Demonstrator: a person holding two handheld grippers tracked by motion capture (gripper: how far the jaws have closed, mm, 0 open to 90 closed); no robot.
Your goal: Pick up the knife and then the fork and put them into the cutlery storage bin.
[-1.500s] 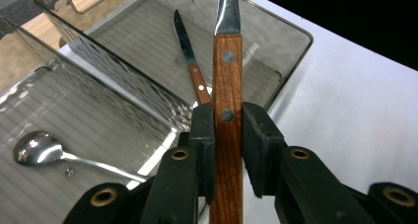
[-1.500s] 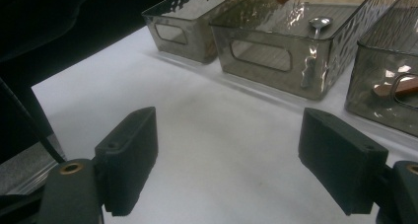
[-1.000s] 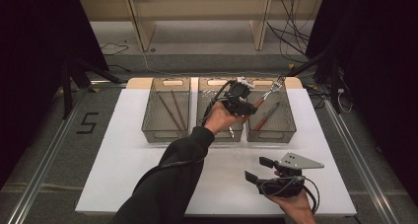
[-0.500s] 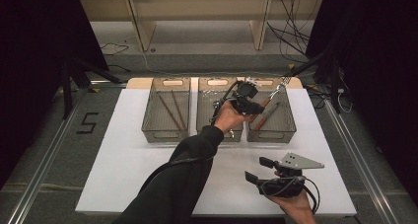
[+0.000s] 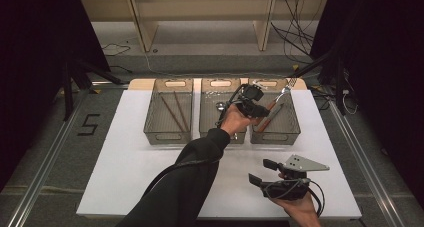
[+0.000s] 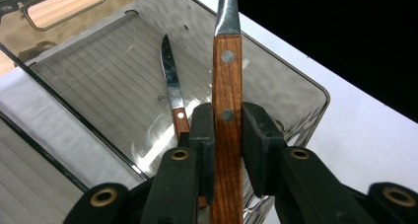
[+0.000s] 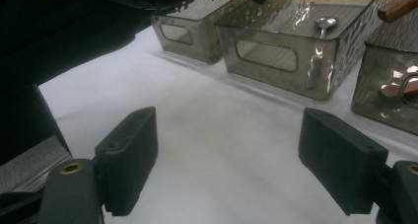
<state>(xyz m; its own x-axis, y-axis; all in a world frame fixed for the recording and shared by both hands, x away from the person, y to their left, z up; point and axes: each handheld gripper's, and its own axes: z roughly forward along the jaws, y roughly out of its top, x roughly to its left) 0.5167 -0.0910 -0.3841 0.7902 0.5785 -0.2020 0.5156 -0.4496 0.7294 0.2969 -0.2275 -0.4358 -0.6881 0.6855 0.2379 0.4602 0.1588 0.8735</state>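
Observation:
My left gripper (image 5: 256, 107) is shut on the wooden handle of a fork (image 5: 278, 99), held over the rightmost clear bin (image 5: 295, 132); the tines point up and away past the bin's far corner. In the left gripper view the jaws (image 6: 226, 121) clamp the riveted handle (image 6: 226, 81), and a wooden-handled knife (image 6: 172, 85) lies on the bin floor (image 6: 98, 81) below. Near the table's front right, my right gripper (image 5: 261, 172) rests open above the white tabletop (image 7: 207, 115), nothing between its fingers (image 7: 129, 155).
Three clear bins stand in a row at the back of the white table (image 5: 125, 172). The left bin (image 5: 150, 129) holds chopsticks (image 5: 172, 112), the middle bin (image 5: 206, 129) a spoon (image 5: 220, 106). The person's dark sleeve (image 5: 190, 177) crosses the table's middle.
My left gripper has shifted a little to the right with the fork, farther over the right bin. The right gripper has stayed put, open.

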